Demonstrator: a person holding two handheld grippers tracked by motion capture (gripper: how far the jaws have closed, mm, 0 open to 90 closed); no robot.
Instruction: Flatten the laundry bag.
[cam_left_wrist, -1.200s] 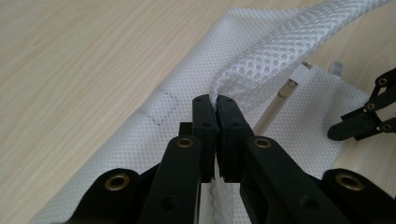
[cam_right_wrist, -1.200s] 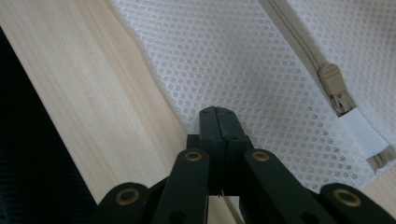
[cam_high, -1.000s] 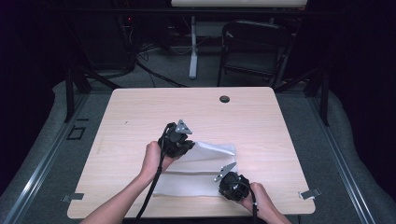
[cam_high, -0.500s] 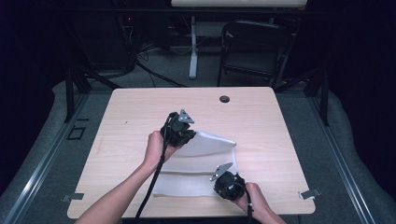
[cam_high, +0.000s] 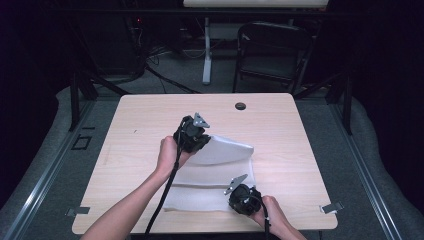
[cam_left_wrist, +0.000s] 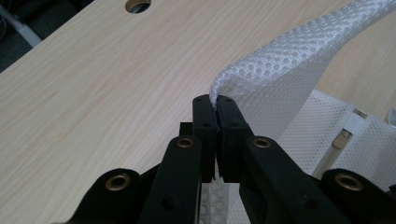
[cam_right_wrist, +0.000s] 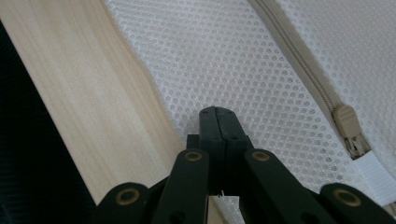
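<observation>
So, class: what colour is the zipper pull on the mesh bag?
Beige. The zipper pull on the white mesh bag shows best in the right gripper view.

White mesh bag (cam_high: 220, 170) (beige zipper (cam_right_wrist: 348, 122)), pale wood table (cam_high: 150, 120).

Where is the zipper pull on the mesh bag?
In the right gripper view, the zipper pull lies right of the shut right gripper, on the white mesh bag.

Lab-like recording space: bare wooden table (cam_high: 150, 120), dark surround, floor cables (cam_high: 160, 75), folding chair (cam_high: 272, 50).
</observation>
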